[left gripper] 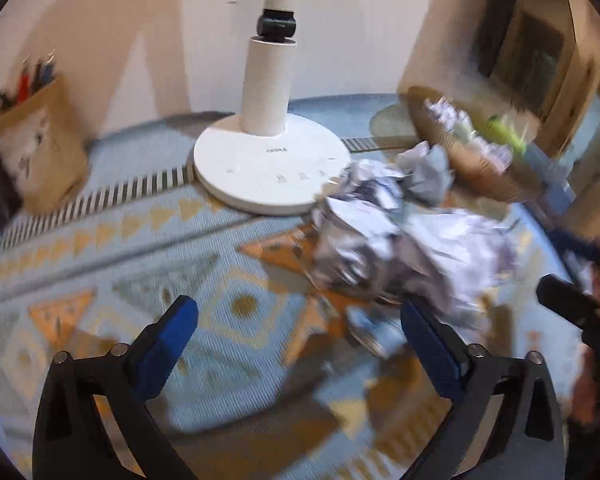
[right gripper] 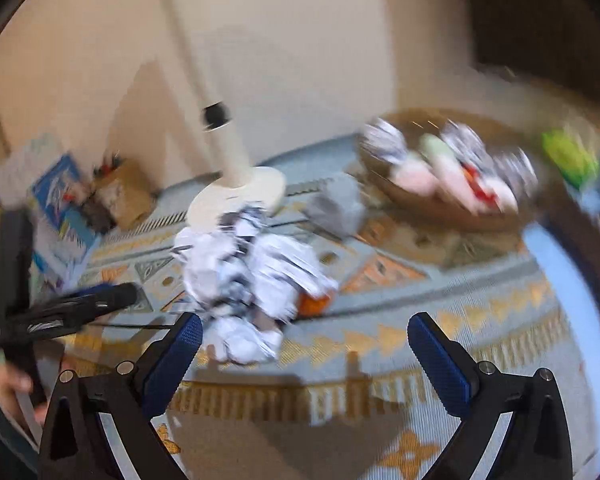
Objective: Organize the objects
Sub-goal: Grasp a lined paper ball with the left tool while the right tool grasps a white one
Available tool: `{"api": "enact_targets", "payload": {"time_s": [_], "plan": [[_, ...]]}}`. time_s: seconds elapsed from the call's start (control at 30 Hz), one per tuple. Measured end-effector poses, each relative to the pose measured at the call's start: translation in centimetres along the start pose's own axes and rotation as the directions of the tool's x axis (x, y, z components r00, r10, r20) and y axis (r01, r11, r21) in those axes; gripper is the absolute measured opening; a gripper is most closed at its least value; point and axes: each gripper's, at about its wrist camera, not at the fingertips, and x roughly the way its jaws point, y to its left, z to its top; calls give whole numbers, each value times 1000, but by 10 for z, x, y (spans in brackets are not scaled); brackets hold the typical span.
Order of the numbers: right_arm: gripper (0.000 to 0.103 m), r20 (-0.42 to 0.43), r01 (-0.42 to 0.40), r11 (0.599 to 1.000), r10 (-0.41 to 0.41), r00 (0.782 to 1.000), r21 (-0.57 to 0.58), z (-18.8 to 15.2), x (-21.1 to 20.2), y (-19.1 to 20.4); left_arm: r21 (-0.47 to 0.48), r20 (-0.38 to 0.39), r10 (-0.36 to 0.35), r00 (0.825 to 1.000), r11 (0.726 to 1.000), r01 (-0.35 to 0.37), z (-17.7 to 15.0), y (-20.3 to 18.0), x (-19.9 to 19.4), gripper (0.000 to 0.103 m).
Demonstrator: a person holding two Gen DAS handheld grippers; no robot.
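Left wrist view: the patterned cloth [left gripper: 112, 216] lies bare left of the white lamp base [left gripper: 272, 164]. One heap of crumpled paper [left gripper: 388, 240] lies beside the left gripper [left gripper: 300, 332], whose jaws stand spread, right finger touching it. The right gripper [right gripper: 306, 344] gapes empty, paper just ahead; one basket [right gripper: 440, 208] lies beyond.

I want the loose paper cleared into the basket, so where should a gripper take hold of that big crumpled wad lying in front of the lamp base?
Probably from above, across the narrower middle of the crumpled paper wad. It sprawls in uneven folds on the patterned cloth, so low edges would likely slip. The right gripper stands open just short of it, the left gripper open beside it; the lamp base crowds its far side.
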Motion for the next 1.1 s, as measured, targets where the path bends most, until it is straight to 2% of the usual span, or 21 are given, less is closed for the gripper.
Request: {"api": "enact_targets", "payload": {"time_s": [0.03,0.1,0.13,0.17,0.2,0.23,0.27,0.3,0.33,0.4,0.5,0.63,0.7,0.8,0.9,1.03,1.1], "plan": [[103,4,35,998,-34,999,-45,4,6,7,-7,-14,-40,999,999,40,3,1,8,89],[100,4,80,990,-80,997,-116,8,19,16,-31,-22,-119,993,993,118,10,2,19,88],[97,3,97,985,-98,995,-141,9,26,19,-19,-8,-122,993,992,122,15,-3,23,88],[88,-7,93,981,-96,995,-168,10,34,22,-2,2,-114,994,994,114,19,-8,25,88],[84,-30,76,981,-83,996,-177,11,43,22,13,8,-113,994,994,113,23,-12,29,87],[77,-48,59,984,-68,997,-171,12,50,21,21,10,-123,992,992,123,27,-17,33,78],[67,-69,34,987,-45,997,-158,13,58,19,20,9,-145,989,989,145,29,-19,37,73],[55,-80,19,989,-32,996,-148,14,63,17,11,-2,-188,982,982,188,29,-21,43,62],[52,-79,23,991,-33,996,-133,14,68,14,0,-8,-208,978,978,208,29,-21,47,44],[40,-66,31,993,-39,997,-111,12,71,7,-8,0,-206,978,978,206,27,-20,50,43],[37,-33,16,999,-17,999,-49,14,63,-10,-8,56,-174,983,985,175,29,-15,30,43],[37,61,-20,1000,19,998,23,19,31,-28,-45,121,-140,983,988,147,28,0,-16,43],[37,77,-56,998,53,996,31,16,12,-30,-62,151,-111,982,991,121,18,5,-42,43],[37,98,-70,997,68,993,17,4,-12,-24,-160,194,-51,980,984,83,-14,21,-76,43],[37,69,-91,996,90,994,8,-18,-24,-18,-267,192,-6,981,962,58,-45,31,-83,43],[37,-16,-145,989,146,989,25,-54,-15,-6,-251,238,17,971,967,45,-78,26,-75,43],[37,-54,-153,988,152,987,-8,-69,-9,3,-258,218,33,975,966,25,-81,27,-73,43]]}}
